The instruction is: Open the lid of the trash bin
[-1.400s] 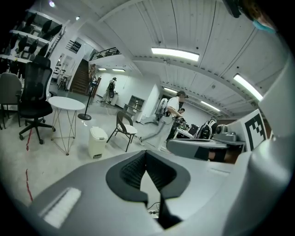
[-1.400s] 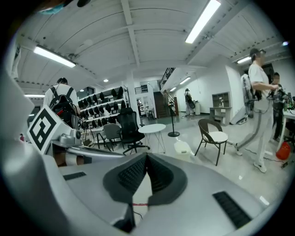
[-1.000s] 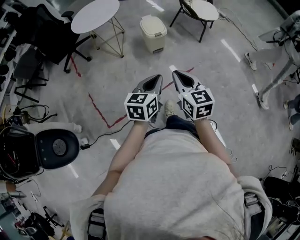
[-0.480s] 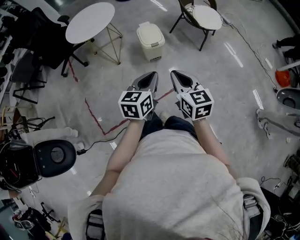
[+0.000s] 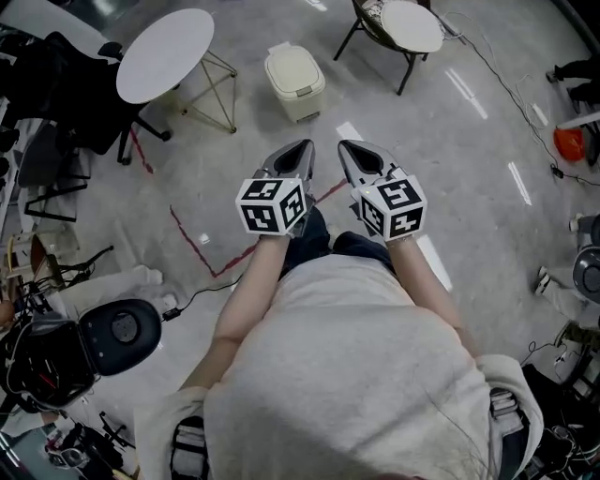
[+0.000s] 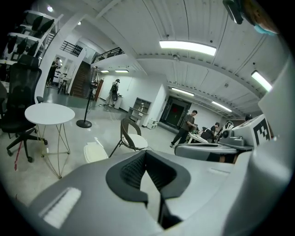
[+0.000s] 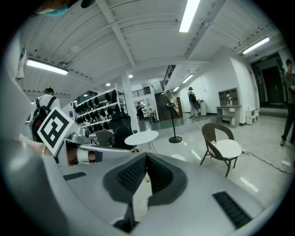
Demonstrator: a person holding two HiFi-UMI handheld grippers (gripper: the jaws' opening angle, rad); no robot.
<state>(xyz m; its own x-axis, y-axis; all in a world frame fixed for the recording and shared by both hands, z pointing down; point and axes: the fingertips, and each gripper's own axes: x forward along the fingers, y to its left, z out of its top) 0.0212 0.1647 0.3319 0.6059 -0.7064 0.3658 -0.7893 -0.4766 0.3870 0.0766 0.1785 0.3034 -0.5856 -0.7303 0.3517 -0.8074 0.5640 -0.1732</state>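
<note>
Standing on the grey floor [image 5: 469, 169], a person holds the left hand-held gripper [image 5: 302, 155] and the right hand-held gripper [image 5: 356, 155] side by side in front of the torso, near each other but not touching, both pointing forward. In the left gripper view the left hand-held gripper [image 6: 146, 154] has its jaws brought together at the tips, with nothing between them. The right gripper view shows the same of the right hand-held gripper [image 7: 147, 157]: jaws together and empty.

The cream trash bin [image 5: 294, 82] stands on the floor ahead of the grippers and well apart from them, its lid down. It shows in the left gripper view too [image 6: 94, 151], low and to the left of the jaws. A round white table [image 5: 165, 54] on thin wire legs stands just to its left, and a dark-framed chair with a white seat [image 5: 403, 23] is off to its right. A red tape line [image 5: 192, 230] crosses the floor left of the person's feet.
</note>
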